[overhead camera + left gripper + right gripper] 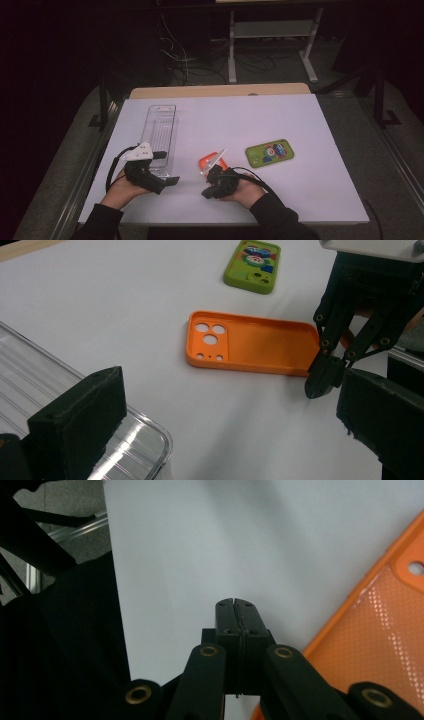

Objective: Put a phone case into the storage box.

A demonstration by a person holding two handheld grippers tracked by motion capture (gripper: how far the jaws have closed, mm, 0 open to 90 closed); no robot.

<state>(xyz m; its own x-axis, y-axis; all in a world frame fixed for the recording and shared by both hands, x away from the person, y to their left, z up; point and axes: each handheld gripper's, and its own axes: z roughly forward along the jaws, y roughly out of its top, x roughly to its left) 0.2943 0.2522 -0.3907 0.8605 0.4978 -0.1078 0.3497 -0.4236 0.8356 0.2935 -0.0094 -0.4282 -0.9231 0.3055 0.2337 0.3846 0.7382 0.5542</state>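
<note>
- Near edge, high view: two dark sleeves enter from the bottom; each hand holds one gripper over the white table (pixel 300 125).
- Right gripper (pixel 209 191): sits near the front edge, just right of centre. In the right gripper view its jaws are pressed flat together, pad to pad, with nothing between them; the tips (pixel 234 611) hang over bare white tabletop.
- Orange phone case (pixel 250 342): lies flat on the table, open side up, camera cut-outs at the end away from the right gripper. In the left gripper view the right gripper's closed tip (pixel 322 380) is at the case's near corner; touching or just clear, cannot tell. In the right gripper view the case's rim runs just beside the jaws, to their right, not between them.
- Left gripper (pixel 167 167): at the left of the table, grey plate on top. In its own view the jaws stand spread wide, holding nothing; one finger (pixel 80 415) is over the corner of the clear tray.
- Clear plastic tray (pixel 160 130): long, ribbed, lying lengthwise away from the person; its near end is under the left gripper.
- Green phone case (pixel 270 151): flat, printed side up, right of the orange one and well apart from both grippers.
- Beyond the table: a wooden edge, cables on the floor and a white frame in the dark.
</note>
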